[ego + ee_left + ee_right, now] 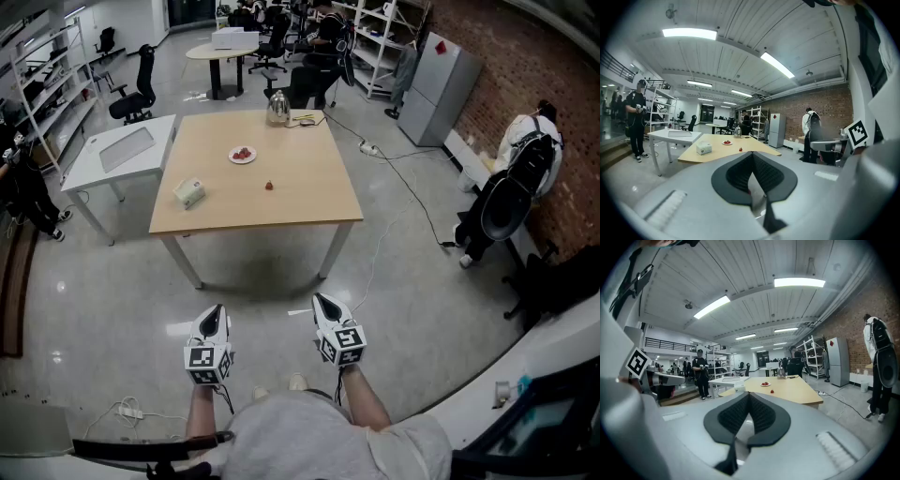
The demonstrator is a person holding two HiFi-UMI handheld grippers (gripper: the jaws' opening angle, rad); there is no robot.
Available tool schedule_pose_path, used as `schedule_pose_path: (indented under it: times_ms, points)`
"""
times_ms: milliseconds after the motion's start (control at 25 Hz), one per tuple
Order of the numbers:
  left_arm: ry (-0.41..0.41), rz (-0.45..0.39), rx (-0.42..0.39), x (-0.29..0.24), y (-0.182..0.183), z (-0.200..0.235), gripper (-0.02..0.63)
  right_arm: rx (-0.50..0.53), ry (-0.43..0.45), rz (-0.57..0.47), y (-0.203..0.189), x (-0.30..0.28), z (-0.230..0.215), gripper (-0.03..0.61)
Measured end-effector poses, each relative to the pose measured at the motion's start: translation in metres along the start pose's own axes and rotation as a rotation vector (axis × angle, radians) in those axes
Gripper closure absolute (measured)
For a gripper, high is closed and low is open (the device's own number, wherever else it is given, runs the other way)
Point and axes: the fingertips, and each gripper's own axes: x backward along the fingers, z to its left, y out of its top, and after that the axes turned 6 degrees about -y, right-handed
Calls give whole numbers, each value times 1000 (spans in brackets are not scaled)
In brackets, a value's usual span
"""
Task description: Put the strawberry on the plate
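Roughly mid-surface on the smooth pale wooden table (309, 202): strawberry (269, 186), small, red, conical; probably light, soft and easily bruised, best pinched gently across its widest flanks. Toward the table's far edge: round white plate (232, 157) bearing red fruit. Short of the table's near edge: left gripper (217, 309) and right gripper (320, 300), ribbed black jaws pressed together, empty.

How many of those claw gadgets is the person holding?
2. The left hand-held gripper hangs over the floor in front of the person; the right hand-held gripper is beside it, apart. Both point toward the wooden table. None looks hidden.
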Motion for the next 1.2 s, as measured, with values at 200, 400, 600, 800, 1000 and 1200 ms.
schedule_pose_path:
  times_ms: [200, 400, 600, 800, 1000, 1200]
  points:
    - [-4, 1, -6, 5, 2, 2, 594, 3, 10, 19, 3, 3, 10, 572]
    - [10, 6, -24, 10, -5, 10, 594, 6, 20, -14, 4, 2, 16, 572]
    - [14, 4, -30, 18, -6, 19, 594, 0, 19, -9, 2, 2, 26, 572]
    - [11, -1, -28, 27, -8, 26, 594, 0, 24, 0, -1, 2, 41, 572]
    - [19, -9, -22, 35, -9, 36, 594, -1, 35, 10, 0, 1, 59, 572]
    - [13, -19, -5, 33, -7, 42, 594, 12, 49, 7, -2, -12, 67, 572]
